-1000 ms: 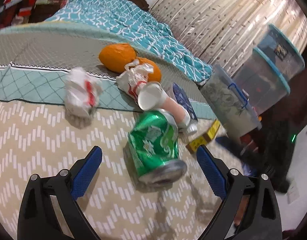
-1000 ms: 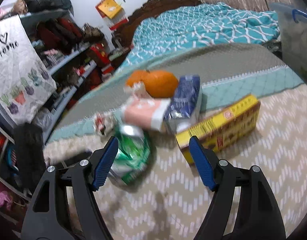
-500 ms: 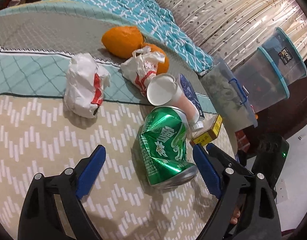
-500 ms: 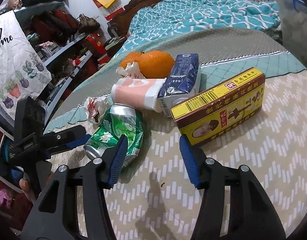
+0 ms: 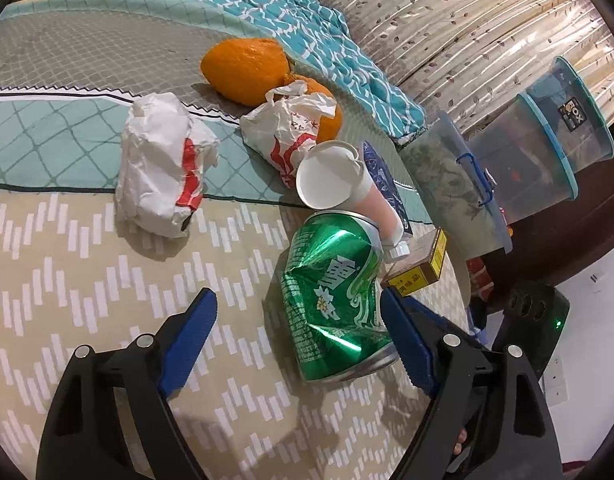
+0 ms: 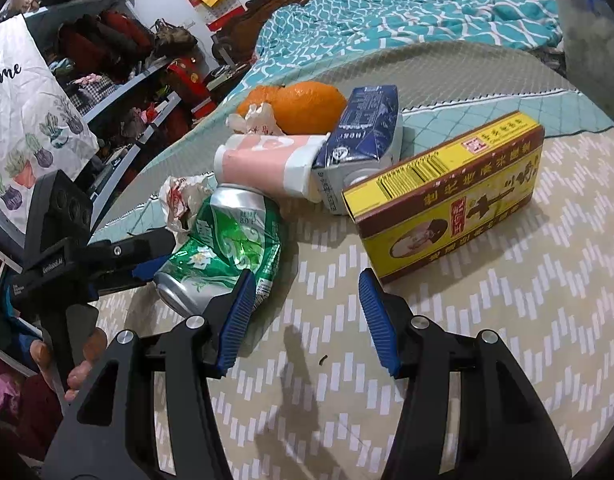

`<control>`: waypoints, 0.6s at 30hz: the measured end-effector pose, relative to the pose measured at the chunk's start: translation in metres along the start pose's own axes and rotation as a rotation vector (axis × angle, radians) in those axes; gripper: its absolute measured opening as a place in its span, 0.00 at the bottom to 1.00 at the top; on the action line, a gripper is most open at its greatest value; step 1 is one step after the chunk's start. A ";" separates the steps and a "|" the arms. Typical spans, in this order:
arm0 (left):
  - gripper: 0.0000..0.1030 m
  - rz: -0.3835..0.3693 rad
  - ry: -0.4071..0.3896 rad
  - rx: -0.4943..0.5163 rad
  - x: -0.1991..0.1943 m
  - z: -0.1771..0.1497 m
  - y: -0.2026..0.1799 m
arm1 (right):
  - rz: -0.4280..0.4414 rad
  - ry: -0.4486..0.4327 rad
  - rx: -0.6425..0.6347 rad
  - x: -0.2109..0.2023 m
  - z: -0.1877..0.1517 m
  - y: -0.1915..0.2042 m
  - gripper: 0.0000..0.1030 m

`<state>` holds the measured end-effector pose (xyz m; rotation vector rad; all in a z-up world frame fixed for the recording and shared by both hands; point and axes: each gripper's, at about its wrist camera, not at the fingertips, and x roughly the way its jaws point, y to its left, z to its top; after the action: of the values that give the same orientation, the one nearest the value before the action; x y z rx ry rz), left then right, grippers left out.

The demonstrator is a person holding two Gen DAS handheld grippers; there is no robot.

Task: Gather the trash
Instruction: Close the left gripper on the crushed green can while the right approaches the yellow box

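Observation:
A crushed green soda can [image 5: 335, 300] lies on the patterned bedspread, also in the right wrist view [image 6: 223, 252]. My left gripper [image 5: 299, 336] is open around it, its right pad next to the can's side. My right gripper [image 6: 303, 312] is open and empty, just right of the can. Behind the can lie a pink paper cup [image 5: 339, 184] [image 6: 263, 164], a blue carton [image 6: 363, 148], a yellow and brown box [image 6: 455, 196] [image 5: 419, 272], and two crumpled white wrappers [image 5: 163, 168] [image 5: 291, 128].
Two oranges [image 5: 247, 68] [image 6: 307, 104] sit behind the trash. A teal quilt [image 6: 387, 12] is bunched at the bed's far end. Clear storage bins [image 5: 547, 136] stand beside the bed. Shelves of clutter [image 6: 107, 64] are on the left.
My left gripper has moved forward so the can sits between its fingers. My right gripper has moved closer to the can and box and narrowed its opening.

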<state>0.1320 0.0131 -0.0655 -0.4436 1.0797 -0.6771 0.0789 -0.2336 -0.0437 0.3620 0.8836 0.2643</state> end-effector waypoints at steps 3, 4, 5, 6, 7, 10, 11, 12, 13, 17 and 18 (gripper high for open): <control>0.73 -0.027 0.021 -0.009 0.005 0.001 -0.002 | 0.002 0.010 0.004 0.003 -0.002 -0.001 0.54; 0.73 -0.032 0.028 -0.005 0.008 0.000 -0.004 | 0.002 0.013 0.005 0.004 -0.002 -0.001 0.54; 0.72 -0.035 0.033 0.002 0.009 -0.002 -0.006 | 0.001 0.017 0.004 0.006 -0.003 -0.002 0.54; 0.69 -0.043 0.043 0.008 0.012 -0.003 -0.008 | -0.002 0.021 0.002 0.007 -0.003 -0.001 0.54; 0.68 -0.051 0.053 0.012 0.014 -0.005 -0.010 | -0.007 0.026 0.000 0.009 -0.003 -0.001 0.54; 0.66 -0.067 0.068 0.024 0.018 -0.011 -0.017 | -0.021 0.028 -0.009 0.012 -0.005 0.003 0.54; 0.63 -0.073 0.075 0.025 0.019 -0.013 -0.019 | -0.026 0.027 -0.016 0.012 -0.005 0.004 0.54; 0.61 -0.083 0.081 0.023 0.021 -0.015 -0.020 | -0.030 0.027 -0.023 0.013 -0.006 0.006 0.54; 0.60 -0.089 0.086 0.020 0.022 -0.016 -0.021 | -0.032 0.027 -0.029 0.013 -0.007 0.008 0.54; 0.55 -0.103 0.075 0.026 0.024 -0.020 -0.024 | -0.015 0.028 -0.036 0.013 -0.009 0.011 0.54; 0.55 -0.097 0.069 0.034 0.023 -0.022 -0.025 | -0.013 0.028 -0.034 0.013 -0.009 0.011 0.54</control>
<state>0.1117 -0.0211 -0.0732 -0.4487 1.1153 -0.8005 0.0788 -0.2167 -0.0536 0.3214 0.9071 0.2730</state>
